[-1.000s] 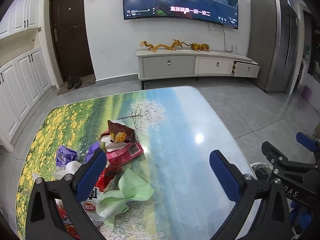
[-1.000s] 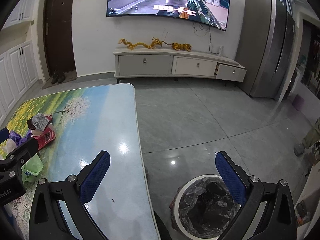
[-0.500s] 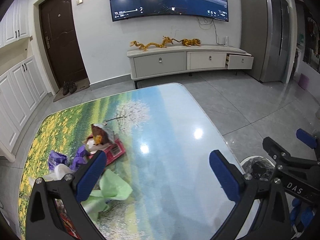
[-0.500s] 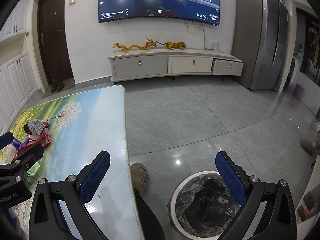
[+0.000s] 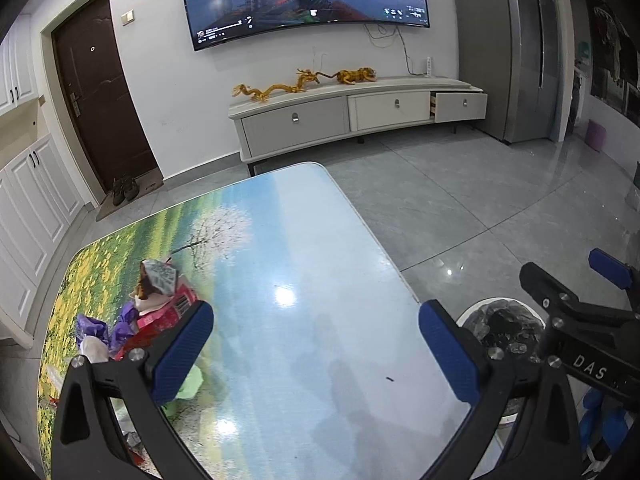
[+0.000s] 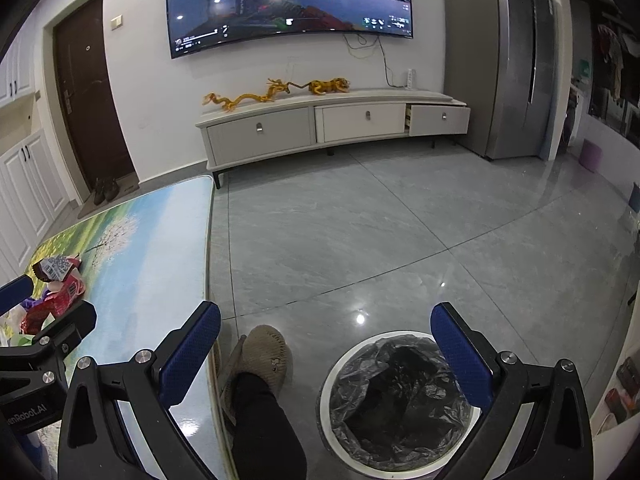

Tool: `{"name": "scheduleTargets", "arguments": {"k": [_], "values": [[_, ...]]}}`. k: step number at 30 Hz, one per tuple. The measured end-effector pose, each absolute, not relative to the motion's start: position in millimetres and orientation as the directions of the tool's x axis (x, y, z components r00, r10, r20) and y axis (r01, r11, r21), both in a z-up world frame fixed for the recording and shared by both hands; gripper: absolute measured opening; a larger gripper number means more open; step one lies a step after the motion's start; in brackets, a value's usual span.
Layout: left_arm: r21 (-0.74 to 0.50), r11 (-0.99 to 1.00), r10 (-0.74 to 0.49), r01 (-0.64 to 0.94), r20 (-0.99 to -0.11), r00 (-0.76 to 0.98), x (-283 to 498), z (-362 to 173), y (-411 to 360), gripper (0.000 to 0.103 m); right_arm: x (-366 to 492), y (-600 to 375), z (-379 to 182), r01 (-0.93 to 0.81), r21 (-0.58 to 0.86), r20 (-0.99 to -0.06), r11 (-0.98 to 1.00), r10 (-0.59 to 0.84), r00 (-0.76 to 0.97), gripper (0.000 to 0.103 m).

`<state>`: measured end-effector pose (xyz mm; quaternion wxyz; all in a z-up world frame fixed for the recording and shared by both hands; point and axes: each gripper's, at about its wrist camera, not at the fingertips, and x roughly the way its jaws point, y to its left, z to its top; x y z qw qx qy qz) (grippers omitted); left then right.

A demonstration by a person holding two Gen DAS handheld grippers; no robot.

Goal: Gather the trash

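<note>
A pile of trash (image 5: 132,320) lies on the left of the landscape-printed table (image 5: 304,264): red wrappers, purple plastic, a green bag and a crumpled snack packet (image 5: 158,276). The pile also shows in the right wrist view (image 6: 52,292). My left gripper (image 5: 316,352) is open and empty above the table, with the pile by its left finger. My right gripper (image 6: 326,352) is open and empty over the floor, above a white bin lined with a black bag (image 6: 400,400). The bin also shows in the left wrist view (image 5: 500,328).
The person's leg and slipper (image 6: 260,364) stand between the table edge and the bin. A white TV cabinet (image 5: 356,116) with one drawer ajar stands at the far wall under a TV. A grey fridge (image 5: 520,48) is at the right.
Both grippers have drawn back and up from the table. The trash pile now sits farther away and lower left. The person's foot has come into the right wrist view.
</note>
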<state>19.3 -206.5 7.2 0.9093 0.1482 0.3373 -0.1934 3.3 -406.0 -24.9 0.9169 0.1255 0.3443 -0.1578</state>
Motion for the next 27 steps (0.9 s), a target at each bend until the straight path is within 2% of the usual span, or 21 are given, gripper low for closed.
{"name": "scheduleTargets", "arguments": {"k": [12, 27], "values": [[0.139, 0.871, -0.258, 0.470, -0.685, 0.681, 17.0, -1.2, -226.0, 0.103, -12.2, -389.7, -29.8, 0.351, 0.139, -0.699, 0.926, -0.159, 0.697, 0.101], [0.093, 0.881, -0.292, 0.463, -0.663, 0.689, 16.5, 8.3, -198.1, 0.103, -28.5, -353.2, -7.2, 0.339, 0.106, -0.705, 0.935, -0.170, 0.689, 0.098]]}}
